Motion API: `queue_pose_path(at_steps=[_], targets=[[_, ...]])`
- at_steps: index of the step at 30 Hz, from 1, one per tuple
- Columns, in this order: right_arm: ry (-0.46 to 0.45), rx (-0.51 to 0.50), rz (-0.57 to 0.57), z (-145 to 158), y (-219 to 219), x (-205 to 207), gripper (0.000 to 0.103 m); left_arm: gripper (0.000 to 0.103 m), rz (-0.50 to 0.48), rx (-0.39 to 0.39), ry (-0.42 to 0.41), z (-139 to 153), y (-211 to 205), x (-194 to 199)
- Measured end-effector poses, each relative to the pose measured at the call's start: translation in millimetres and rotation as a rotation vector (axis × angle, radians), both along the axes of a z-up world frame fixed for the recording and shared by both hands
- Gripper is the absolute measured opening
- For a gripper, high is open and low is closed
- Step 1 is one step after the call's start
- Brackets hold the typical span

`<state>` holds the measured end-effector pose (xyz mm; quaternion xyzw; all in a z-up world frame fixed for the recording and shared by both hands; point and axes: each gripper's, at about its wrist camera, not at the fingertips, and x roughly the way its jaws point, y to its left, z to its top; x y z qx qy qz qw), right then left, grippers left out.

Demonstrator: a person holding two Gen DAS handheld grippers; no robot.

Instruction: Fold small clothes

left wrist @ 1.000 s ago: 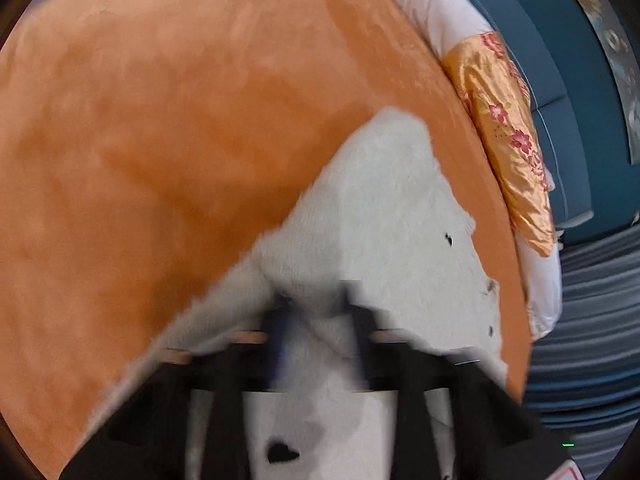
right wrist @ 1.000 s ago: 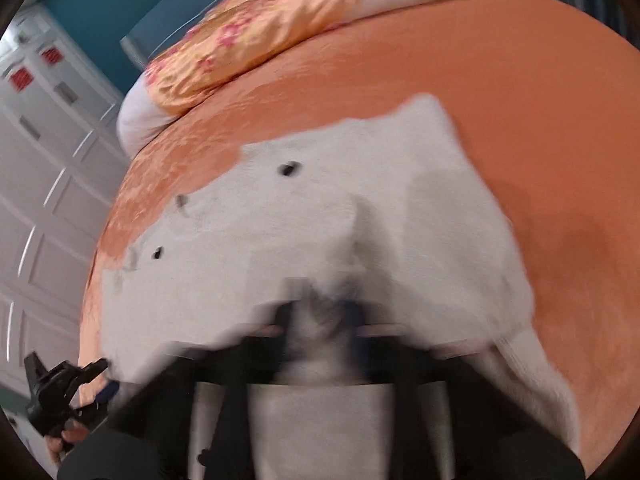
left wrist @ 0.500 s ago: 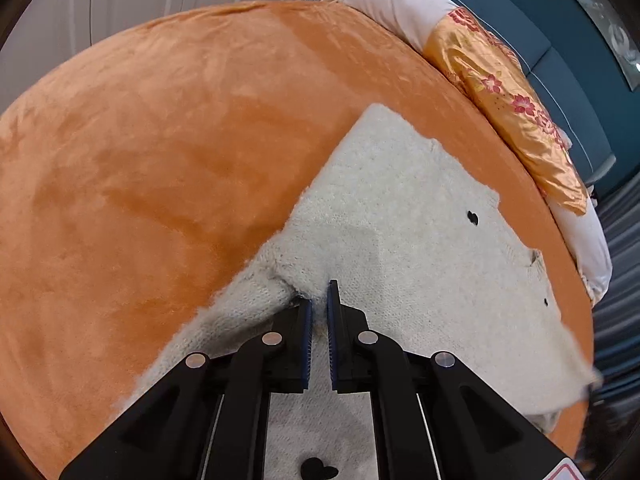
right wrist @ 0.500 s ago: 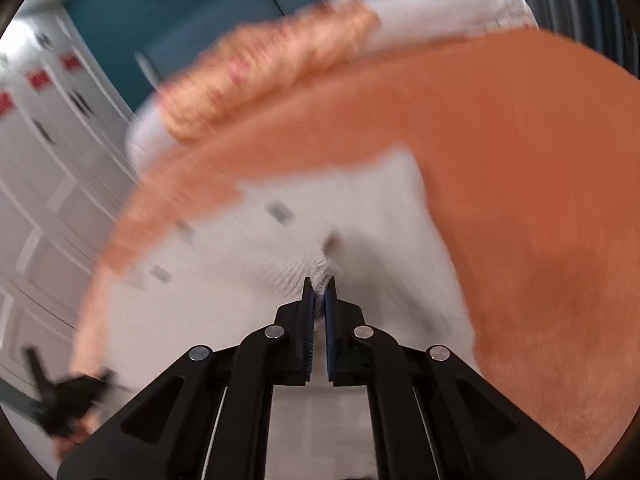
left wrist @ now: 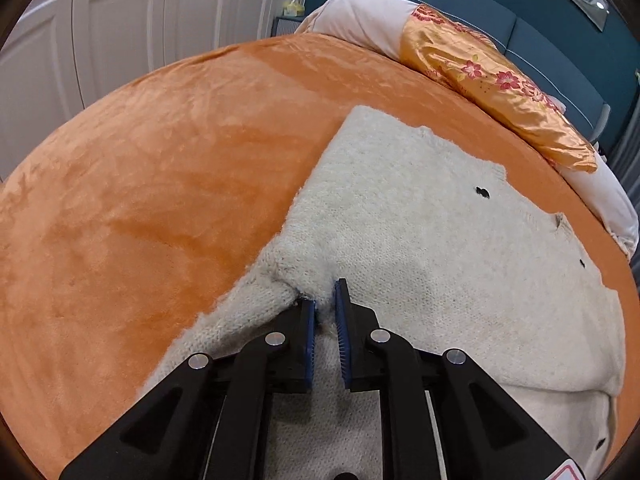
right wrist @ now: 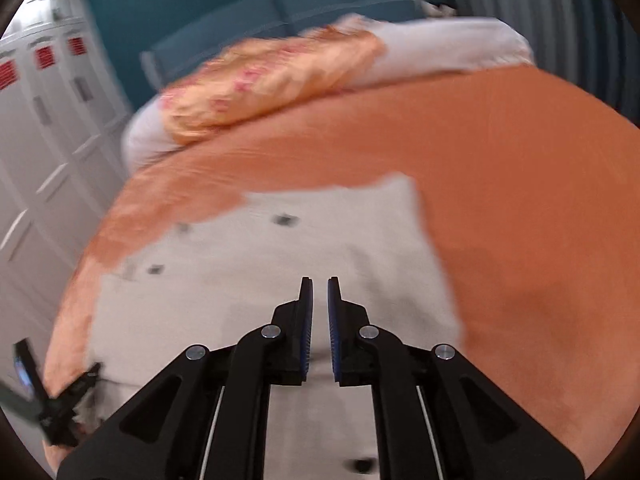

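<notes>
While the cream sweater (left wrist: 420,240) lay on the bed (left wrist: 160,184), it was pinched by the left gripper (left wrist: 325,300); the right gripper (right wrist: 319,292) was parted, empty.

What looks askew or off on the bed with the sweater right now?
The cream knit sweater lies mostly flat on the orange blanket, but a fold of knit is bunched up between the pads of the left gripper. The right gripper holds nothing. No visible damage; the dark specks look like decorative marks.
</notes>
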<state>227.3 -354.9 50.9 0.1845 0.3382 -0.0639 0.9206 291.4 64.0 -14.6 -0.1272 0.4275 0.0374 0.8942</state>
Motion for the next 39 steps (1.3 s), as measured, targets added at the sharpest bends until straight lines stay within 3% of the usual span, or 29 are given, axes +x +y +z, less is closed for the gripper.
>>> queue_pose_path(at_steps=[4, 10, 14, 17, 22, 25, 28, 30, 31, 36, 39], targets=[[-0.025, -0.037, 0.176, 15.4, 57.9, 33.9, 0.008, 0.013, -0.005, 0.030, -0.018, -1.4, -4.5, 0.1], [0.097, -0.078, 0.475, -22.4, 160.1, 98.2, 0.008, 0.013, -0.008, 0.003, -0.043, -6.6, -0.4, -2.2], [0.188, -0.141, 0.548, -52.1, 204.9, 132.1, 0.007, 0.014, -0.006, -0.035, -0.055, -9.4, 4.1, -3.4], [0.201, -0.171, 0.526, -64.5, 214.1, 152.8, 0.004, 0.014, -0.006, -0.034, -0.063, -10.7, 2.8, -3.3], [0.255, -0.109, 0.452, -75.8, 206.6, 194.3, 0.001, 0.014, -0.007, -0.030, -0.070, -13.0, 0.7, -2.6], [0.237, -0.050, 0.414, -60.9, 195.8, 187.5, 0.002, 0.014, -0.007, -0.038, -0.071, -13.8, 1.8, -2.6], [0.114, -0.022, 0.343, -34.5, 157.1, 135.6, 0.013, 0.014, -0.008, -0.040, -0.073, -14.0, 2.3, -2.4], [0.082, -0.020, 0.270, -28.9, 119.7, 99.8, 0.034, 0.014, -0.008, -0.037, -0.073, -14.1, 1.9, -2.2], [0.086, -0.030, 0.219, -29.3, 97.8, 82.7, 0.038, 0.014, -0.008, -0.035, -0.073, -14.1, 1.5, -2.2], [0.143, 0.037, -0.016, -41.9, -11.7, 11.4, 0.047, 0.014, -0.007, -0.010, -0.069, -13.7, -0.5, -1.5], [0.176, 0.089, -0.036, -52.2, -36.4, 1.2, 0.048, 0.014, -0.007, 0.002, -0.066, -12.8, -2.3, -1.3]])
